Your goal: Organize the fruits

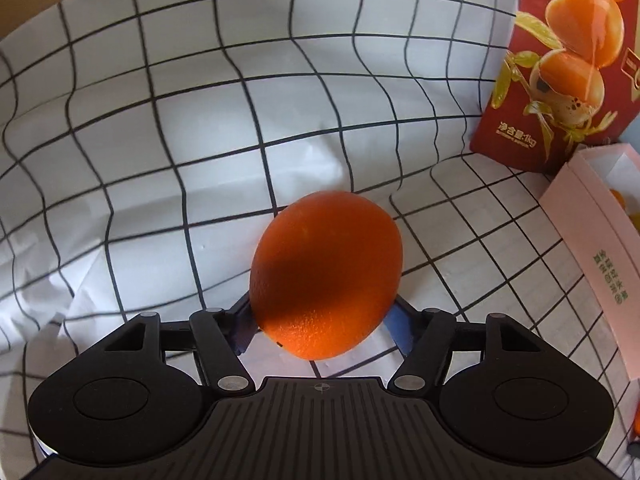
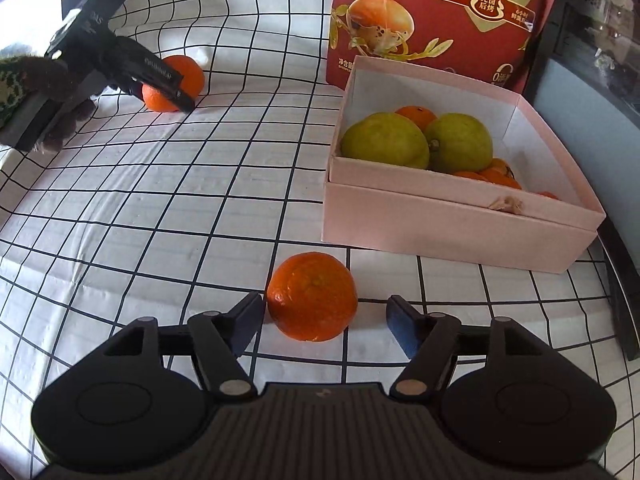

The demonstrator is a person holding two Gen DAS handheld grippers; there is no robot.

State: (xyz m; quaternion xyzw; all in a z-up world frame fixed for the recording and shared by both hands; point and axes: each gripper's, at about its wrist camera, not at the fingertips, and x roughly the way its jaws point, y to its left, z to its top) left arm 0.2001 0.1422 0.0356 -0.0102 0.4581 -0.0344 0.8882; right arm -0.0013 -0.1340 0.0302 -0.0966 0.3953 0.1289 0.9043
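Note:
In the left wrist view a large orange (image 1: 326, 276) fills the gap between my left gripper's (image 1: 324, 314) fingers, and both pads touch its sides. The right wrist view shows that same orange (image 2: 160, 98) resting on the checked cloth at the far left, with the left gripper (image 2: 176, 94) down on it. My right gripper (image 2: 324, 312) stands open around a mandarin (image 2: 312, 296) on the cloth. Its left finger is close to the fruit and its right finger stands well apart. The pink box (image 2: 440, 216) holds two green fruits (image 2: 384, 140) and some small oranges.
A red snack bag (image 2: 460, 20) stands upright behind the box, and both the bag (image 1: 560, 80) and the box (image 1: 592, 216) appear at the right of the left wrist view. A person's gloved hand (image 2: 60, 92) holds the left gripper. A dark table edge runs along the right.

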